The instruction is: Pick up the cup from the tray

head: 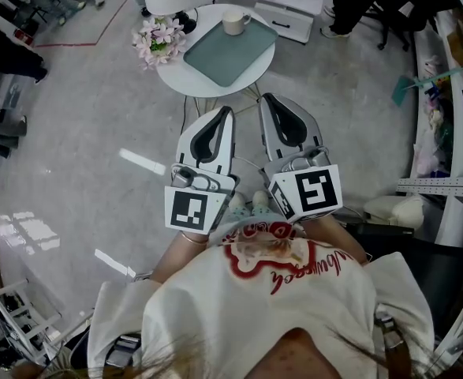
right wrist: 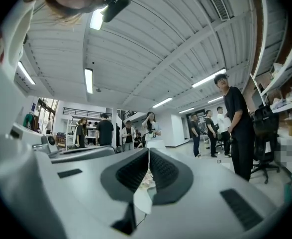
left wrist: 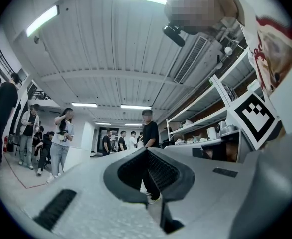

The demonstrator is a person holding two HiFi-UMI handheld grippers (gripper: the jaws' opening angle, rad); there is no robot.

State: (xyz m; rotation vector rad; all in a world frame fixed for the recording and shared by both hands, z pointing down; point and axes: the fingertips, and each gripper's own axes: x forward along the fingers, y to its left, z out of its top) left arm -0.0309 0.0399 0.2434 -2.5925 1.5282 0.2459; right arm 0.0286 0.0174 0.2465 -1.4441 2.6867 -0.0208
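Observation:
A pale cup (head: 233, 23) stands at the far corner of a grey-green tray (head: 229, 51) on a small round white table (head: 175, 76). My left gripper (head: 225, 110) and right gripper (head: 266, 99) are held side by side close to my body, tips pointing toward the table and short of its near edge. Both are shut with nothing between the jaws. In the left gripper view the jaws (left wrist: 146, 149) meet at their tips, and in the right gripper view the jaws (right wrist: 148, 150) also meet. Both gripper views look up across the room, so neither shows the cup.
A bunch of pink and white flowers (head: 156, 39) sits at the table's left edge. A white cabinet (head: 286, 16) stands behind the table. Shelving and benches (head: 444, 133) run down the right. Several people (right wrist: 235, 123) stand around the room.

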